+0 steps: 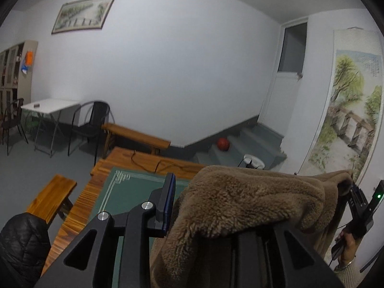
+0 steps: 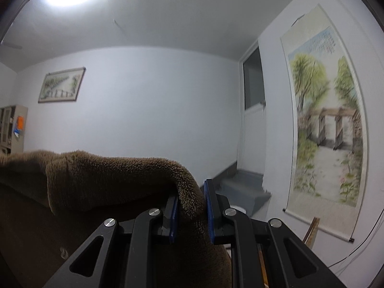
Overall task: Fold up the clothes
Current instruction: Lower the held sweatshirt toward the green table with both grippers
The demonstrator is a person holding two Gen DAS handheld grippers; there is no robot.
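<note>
The left claw (image 1: 216,206) fills the lower foreground, its left finger (image 1: 168,201) with a blue pad standing clear, while the brown fleece (image 1: 240,206) drapes over its right side and hides the other finger. The fleece stretches right to the right claw (image 1: 355,199), where a hand (image 1: 345,247) shows below. Beneath lies the wooden surface (image 1: 79,204) with a green mat (image 1: 124,192). A black jacket (image 1: 21,242) sits at lower left beside a bench (image 1: 50,199). Farther back stand a second bench (image 1: 136,134), a black chair (image 1: 91,124), a white table (image 1: 50,105), grey steps (image 1: 252,139) and a red ball (image 1: 223,144).
</note>
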